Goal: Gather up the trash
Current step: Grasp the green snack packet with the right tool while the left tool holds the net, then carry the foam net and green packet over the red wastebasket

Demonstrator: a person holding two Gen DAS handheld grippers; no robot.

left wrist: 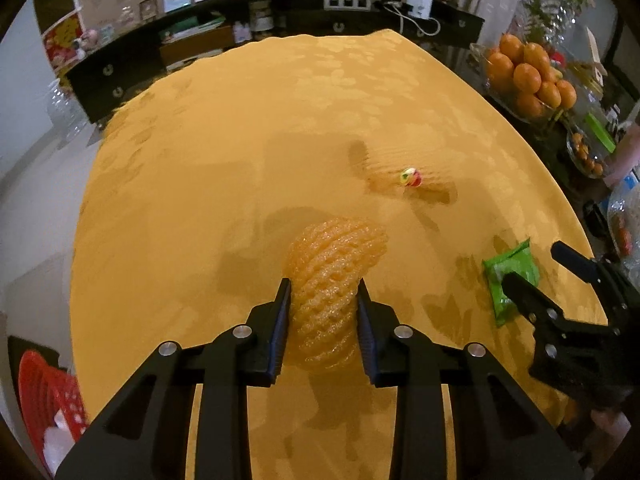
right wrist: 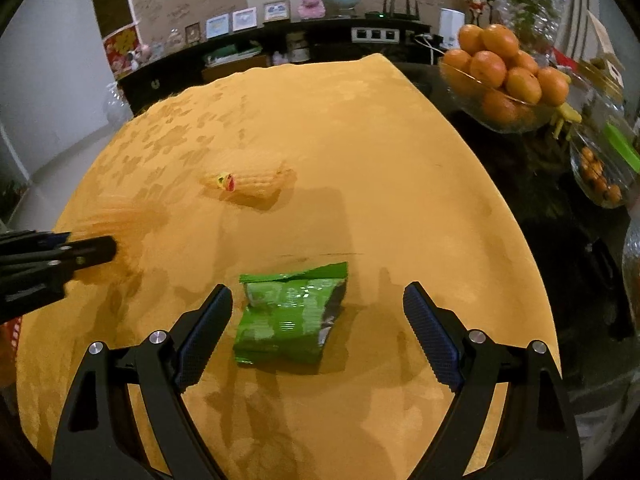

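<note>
The left gripper (left wrist: 324,292) pinches the foam net (left wrist: 334,280), an orange mesh fruit sleeve squeezed between its pads and standing up from the yellow tablecloth (left wrist: 224,168). The right gripper (right wrist: 318,332) is spread wide, poised over the green wrapper (right wrist: 292,320), which lies flat between its fingers but untouched. A third piece, a small candy wrapper (left wrist: 410,177) with red and yellow on it, sits farther out near the cloth's middle, well apart from both. The step in hand looks like the pickup: the net is caught and the green wrapper is next. The left hand should carry the net to a bin, probably the red basket (left wrist: 48,396) at the lower left edge beside the table; the right needs to drop lower and close on the crumpled wrapper, which is thin and may slide on the cloth. Nothing blocks either path. A glass bowl of oranges (right wrist: 504,76) and other dishes stand on the dark side table to the right, clear of the work.
</note>
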